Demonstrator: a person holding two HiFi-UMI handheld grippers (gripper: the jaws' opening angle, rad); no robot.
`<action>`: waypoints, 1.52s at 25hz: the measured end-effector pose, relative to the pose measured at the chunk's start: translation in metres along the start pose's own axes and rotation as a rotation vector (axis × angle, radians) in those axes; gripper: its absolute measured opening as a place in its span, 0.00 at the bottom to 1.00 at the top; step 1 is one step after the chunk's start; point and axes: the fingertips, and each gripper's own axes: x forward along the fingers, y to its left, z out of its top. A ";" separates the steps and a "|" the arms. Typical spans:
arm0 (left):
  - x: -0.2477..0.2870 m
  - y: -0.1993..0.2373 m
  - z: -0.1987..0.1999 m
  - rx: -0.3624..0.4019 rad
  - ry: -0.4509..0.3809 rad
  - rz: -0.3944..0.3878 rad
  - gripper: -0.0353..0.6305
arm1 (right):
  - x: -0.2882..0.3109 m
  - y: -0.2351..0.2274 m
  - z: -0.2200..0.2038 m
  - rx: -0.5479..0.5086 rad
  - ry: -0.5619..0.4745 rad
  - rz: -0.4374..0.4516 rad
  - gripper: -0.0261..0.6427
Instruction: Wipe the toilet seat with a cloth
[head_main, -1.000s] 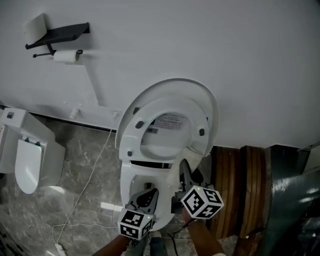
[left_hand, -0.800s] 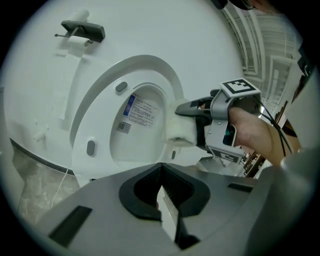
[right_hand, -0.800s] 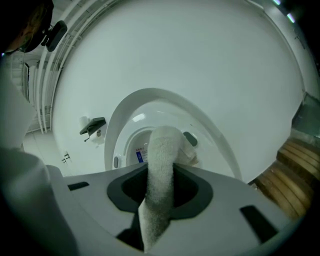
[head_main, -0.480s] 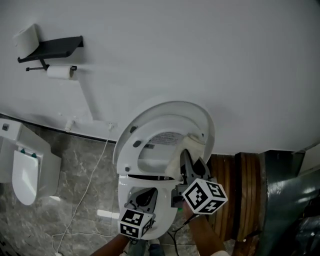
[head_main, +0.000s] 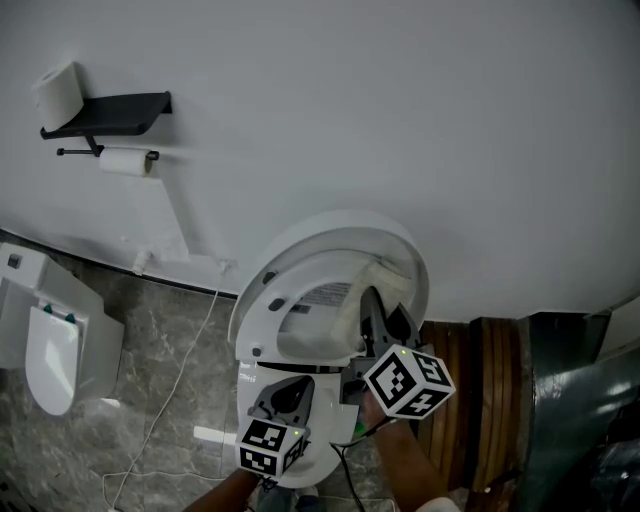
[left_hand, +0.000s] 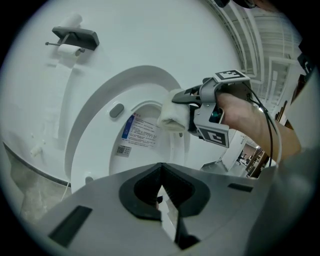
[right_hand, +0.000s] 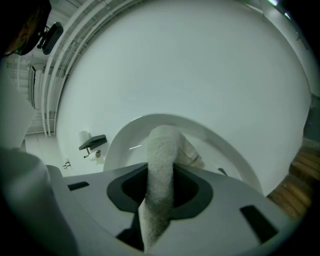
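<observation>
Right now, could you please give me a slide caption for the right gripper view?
Right gripper shut on a white cloth, held up to the raised toilet seat.

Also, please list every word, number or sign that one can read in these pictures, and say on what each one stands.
No text is readable here.
The sticker with a blue header on the raised toilet lid: printed lines, too small and blurred to read.
The code label below it: a square code, too small to read.
The marker cubes: black-and-white square patterns, no letters.
</observation>
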 end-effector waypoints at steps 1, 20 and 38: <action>0.001 0.000 -0.002 -0.003 0.002 0.001 0.05 | 0.001 -0.001 0.000 0.002 -0.001 -0.001 0.19; 0.019 -0.028 -0.019 -0.019 0.030 -0.017 0.05 | -0.018 -0.063 -0.010 0.063 -0.019 -0.112 0.19; 0.027 -0.040 -0.066 -0.051 0.071 -0.001 0.05 | -0.050 -0.104 -0.045 0.107 -0.082 -0.127 0.19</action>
